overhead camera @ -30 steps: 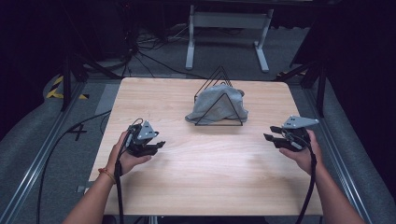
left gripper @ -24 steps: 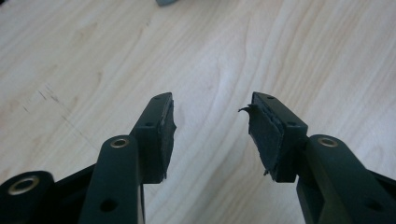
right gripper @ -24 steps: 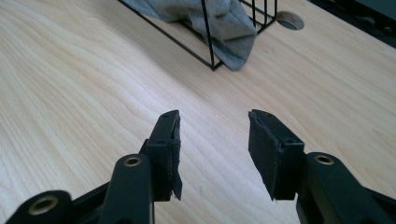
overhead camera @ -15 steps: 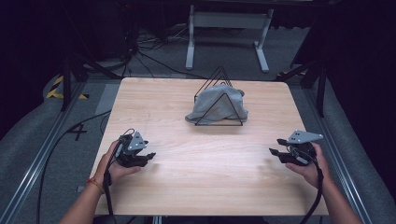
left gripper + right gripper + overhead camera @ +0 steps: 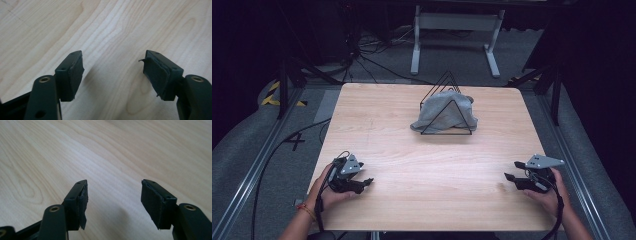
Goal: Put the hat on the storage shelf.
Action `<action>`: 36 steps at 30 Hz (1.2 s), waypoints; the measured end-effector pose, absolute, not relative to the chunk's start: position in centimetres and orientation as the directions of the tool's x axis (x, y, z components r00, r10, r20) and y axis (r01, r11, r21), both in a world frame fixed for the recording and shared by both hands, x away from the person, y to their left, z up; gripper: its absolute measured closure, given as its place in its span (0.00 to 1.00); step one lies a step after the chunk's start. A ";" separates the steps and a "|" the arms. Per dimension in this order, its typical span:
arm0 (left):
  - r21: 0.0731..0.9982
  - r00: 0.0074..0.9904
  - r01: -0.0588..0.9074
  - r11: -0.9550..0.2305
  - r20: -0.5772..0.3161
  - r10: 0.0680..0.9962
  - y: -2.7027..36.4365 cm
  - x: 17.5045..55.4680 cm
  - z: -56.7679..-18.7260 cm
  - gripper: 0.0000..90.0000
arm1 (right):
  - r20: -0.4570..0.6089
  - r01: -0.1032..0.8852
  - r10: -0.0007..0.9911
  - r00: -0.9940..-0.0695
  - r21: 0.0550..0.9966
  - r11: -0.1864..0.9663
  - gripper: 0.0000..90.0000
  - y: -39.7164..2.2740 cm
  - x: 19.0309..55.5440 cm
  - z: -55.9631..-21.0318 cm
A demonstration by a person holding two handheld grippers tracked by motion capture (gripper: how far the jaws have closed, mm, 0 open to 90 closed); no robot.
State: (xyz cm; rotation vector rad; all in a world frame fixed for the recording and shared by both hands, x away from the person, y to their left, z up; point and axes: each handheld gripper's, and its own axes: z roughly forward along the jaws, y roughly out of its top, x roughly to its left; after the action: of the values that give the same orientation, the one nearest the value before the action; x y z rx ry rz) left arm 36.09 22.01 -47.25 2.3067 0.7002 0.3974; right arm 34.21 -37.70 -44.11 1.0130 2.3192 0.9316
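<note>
**Grey cloth sits in its wire rack, both grippers low and empty**

Grey crumpled cloth is draped inside the black triangular wire rack, and that rack stands on the far half of the pale wooden table, a little right of the middle. Nothing touches it. The cloth's lower edge spills onto the tabletop at the rack's near left corner.

Well apart from the rack, on the near left side, the left gripper sits low over the wood in the person's left hand, jaws pointing inward across the table. In the left gripper view its jaws stand apart and have just been opening, with bare wood grain between the pads and no object there.

Over on the near right, equally far from the rack, the right gripper is cradled in the right hand, its grey three-cornered plate on top, jaws aimed inward towards the left one. The right gripper view tells the same story: jaws spread and just now widening, with plain tabletop in the gap.
</note>
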 end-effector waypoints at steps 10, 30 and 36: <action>0.726 0.792 0.424 -0.542 -0.007 0.611 23.4 35.1 -48.2 0.23 | -0.041 0.521 0.800 -0.598 0.738 0.428 0.33 -39.8 31.9 -46.5; 0.716 0.755 0.468 -0.517 -0.020 0.655 23.5 34.8 -48.2 0.16 | -0.032 0.559 0.853 -0.521 0.742 0.369 0.22 -40.5 31.5 -46.7; 0.714 0.754 0.469 -0.520 -0.017 0.657 23.5 34.9 -48.2 0.16 | -0.032 0.561 0.856 -0.516 0.742 0.366 0.22 -40.5 31.5 -46.7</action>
State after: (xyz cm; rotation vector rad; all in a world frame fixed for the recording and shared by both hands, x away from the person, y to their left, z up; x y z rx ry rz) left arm 34.85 23.46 -48.22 2.2170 0.8395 0.3310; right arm 31.51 -40.49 -46.74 1.2314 2.2179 0.9630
